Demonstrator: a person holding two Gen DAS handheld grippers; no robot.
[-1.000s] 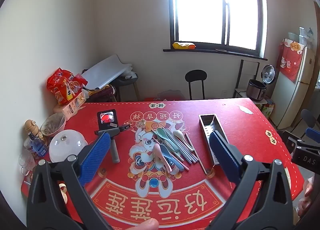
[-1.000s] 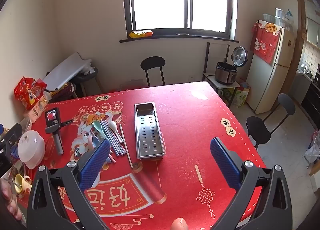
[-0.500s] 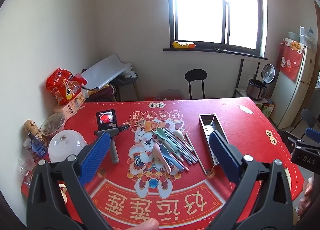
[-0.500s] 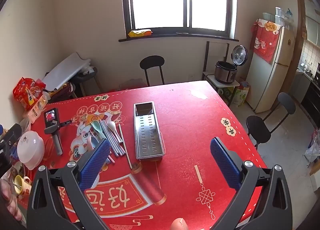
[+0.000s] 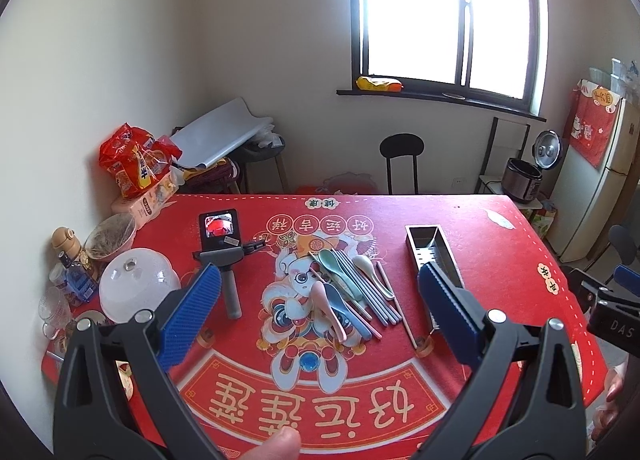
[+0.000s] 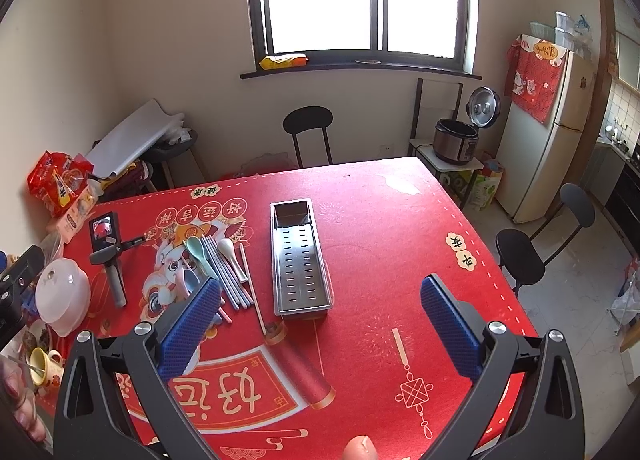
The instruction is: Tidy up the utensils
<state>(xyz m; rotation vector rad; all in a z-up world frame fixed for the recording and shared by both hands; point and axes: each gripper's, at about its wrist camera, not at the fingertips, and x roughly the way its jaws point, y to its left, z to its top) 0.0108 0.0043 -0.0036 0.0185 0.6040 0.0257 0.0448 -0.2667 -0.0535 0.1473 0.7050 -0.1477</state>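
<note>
Nothing is sorted yet: the spoons and chopsticks (image 5: pixel 352 292) are heaped mid-bench, the metal tray (image 6: pixel 300 260) is left empty, and both claws, left claw (image 5: pixel 320 316) and right claw (image 6: pixel 320 324), are held released.

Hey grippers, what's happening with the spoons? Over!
Left gripper and right gripper open, empty. Spoons and chopsticks piled loose beside empty metal tray. Nothing blocking.

The left hand-held gripper (image 5: pixel 320 312) has two black plastic arms with triangular cut-outs, silver screw heads at the joints, and ribbed blue pads (image 5: pixel 191 316). The right hand-held gripper (image 6: pixel 320 328) matches it; its body bears white "DAS" lettering.
</note>
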